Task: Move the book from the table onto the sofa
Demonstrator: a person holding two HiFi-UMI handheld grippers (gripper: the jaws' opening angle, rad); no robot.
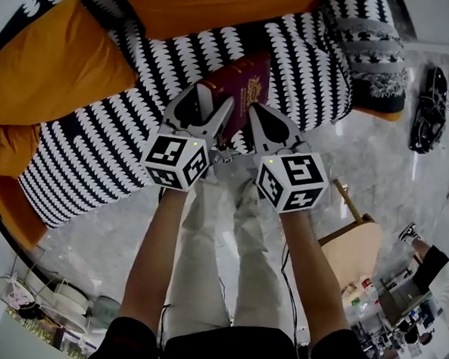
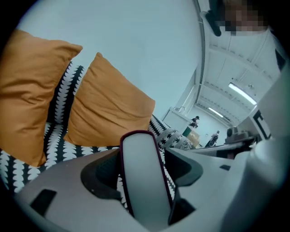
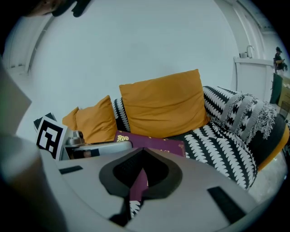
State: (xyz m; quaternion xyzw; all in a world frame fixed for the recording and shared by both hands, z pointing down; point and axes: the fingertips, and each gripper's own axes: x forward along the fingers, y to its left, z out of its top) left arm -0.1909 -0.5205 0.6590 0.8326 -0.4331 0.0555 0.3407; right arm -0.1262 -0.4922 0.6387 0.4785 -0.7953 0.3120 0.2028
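The maroon book (image 1: 241,89) with gold print lies tilted on the black-and-white patterned sofa seat (image 1: 106,137). My left gripper (image 1: 213,100) straddles its near left edge. In the left gripper view the white page block (image 2: 142,176) stands between the jaws, with slivers of sofa showing on both sides, so the pads look just clear of it. My right gripper (image 1: 254,112) is at the book's near right corner. In the right gripper view that gripper (image 3: 144,149) is shut on a thin maroon edge of the book (image 3: 156,144).
Orange cushions (image 1: 49,65) line the sofa back, with a patterned throw pillow (image 1: 366,39) at its right end. A wooden stool (image 1: 353,247) stands on the marble floor to the right of my legs. Dark shoes (image 1: 430,104) lie farther right.
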